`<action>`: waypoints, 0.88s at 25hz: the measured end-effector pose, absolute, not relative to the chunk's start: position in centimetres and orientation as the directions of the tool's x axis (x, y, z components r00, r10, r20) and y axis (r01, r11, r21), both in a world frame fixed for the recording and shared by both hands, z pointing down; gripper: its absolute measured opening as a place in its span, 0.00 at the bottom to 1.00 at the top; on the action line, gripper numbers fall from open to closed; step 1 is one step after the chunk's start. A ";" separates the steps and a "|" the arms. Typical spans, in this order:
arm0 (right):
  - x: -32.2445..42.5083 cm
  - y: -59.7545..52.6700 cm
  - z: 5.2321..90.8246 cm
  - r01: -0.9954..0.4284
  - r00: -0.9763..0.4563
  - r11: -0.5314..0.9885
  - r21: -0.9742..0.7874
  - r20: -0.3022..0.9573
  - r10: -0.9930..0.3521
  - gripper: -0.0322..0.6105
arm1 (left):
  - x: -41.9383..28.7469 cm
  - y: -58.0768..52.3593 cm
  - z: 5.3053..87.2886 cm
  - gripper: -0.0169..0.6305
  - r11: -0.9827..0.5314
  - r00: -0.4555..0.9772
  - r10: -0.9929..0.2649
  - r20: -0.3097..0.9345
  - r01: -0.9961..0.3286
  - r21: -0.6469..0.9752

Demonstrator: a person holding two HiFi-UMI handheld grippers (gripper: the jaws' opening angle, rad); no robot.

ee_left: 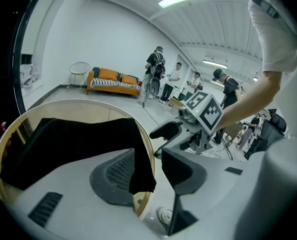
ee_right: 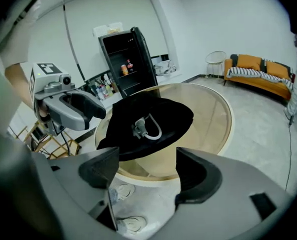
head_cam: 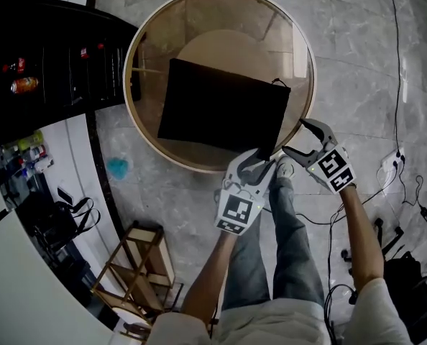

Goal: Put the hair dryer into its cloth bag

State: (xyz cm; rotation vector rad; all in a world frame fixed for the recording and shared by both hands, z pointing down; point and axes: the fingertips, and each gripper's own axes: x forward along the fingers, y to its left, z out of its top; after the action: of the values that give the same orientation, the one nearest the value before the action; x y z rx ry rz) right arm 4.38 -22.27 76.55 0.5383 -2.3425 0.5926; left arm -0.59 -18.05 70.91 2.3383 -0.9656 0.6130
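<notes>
- Two tongs are in play, both near the edge of the round glass surface (head_cam: 138,63) closest to you, where the black cloth bag (head_cam: 221,110) lies flat.
- Your left tongs (head_cam: 260,158) stand spread at the bag's near corner. In the left gripper view that corner hangs down between the jaws, draped against the left pad (ee_left: 116,171), while the right pad stands clear of it, so nothing is pinched.
- Your right tongs (head_cam: 300,139) hang just beside the surface's rim, to the right of the left ones. They are spread wide with nothing in them. Between the jaws you see only the grey floor (ee_right: 153,199) and your shoes (ee_right: 119,191).
- A white cord (ee_right: 152,130) with a grey end loops on top of the bag in the right gripper view.
- The hair dryer's body shows in no view, so you cannot tell from here whether it sits inside the bag.
</notes>
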 end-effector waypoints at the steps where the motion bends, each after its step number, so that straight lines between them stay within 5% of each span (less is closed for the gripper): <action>1: 4.7 -22.3 76.1 -0.538 -0.707 0.794 -0.282 0.665 -0.242 0.61 | -0.6 -18.1 70.7 0.28 -0.601 0.636 -0.507 0.581 -0.745 0.291; 9: 5.8 -23.4 69.7 -0.637 -0.762 0.636 -0.436 0.484 -0.431 0.57 | -0.2 -18.1 68.0 0.23 -0.596 0.638 -0.540 0.549 -0.750 0.286; 17: 8.7 -22.8 58.2 -0.655 -0.746 0.561 -0.506 0.314 -0.587 0.18 | 0.8 -17.0 61.2 0.09 -0.567 0.670 -0.577 0.468 -0.740 0.361; 22: 10.8 -21.8 51.7 -0.651 -0.722 0.538 -0.535 0.220 -0.655 0.11 | 1.8 -16.3 56.5 0.07 -0.573 0.694 -0.590 0.413 -0.720 0.392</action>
State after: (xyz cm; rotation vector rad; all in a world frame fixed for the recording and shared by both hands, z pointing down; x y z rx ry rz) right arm 10.75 -21.76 51.74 1.1728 -2.7611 0.9554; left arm 1.84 -16.34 56.48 2.3644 -1.0024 0.3205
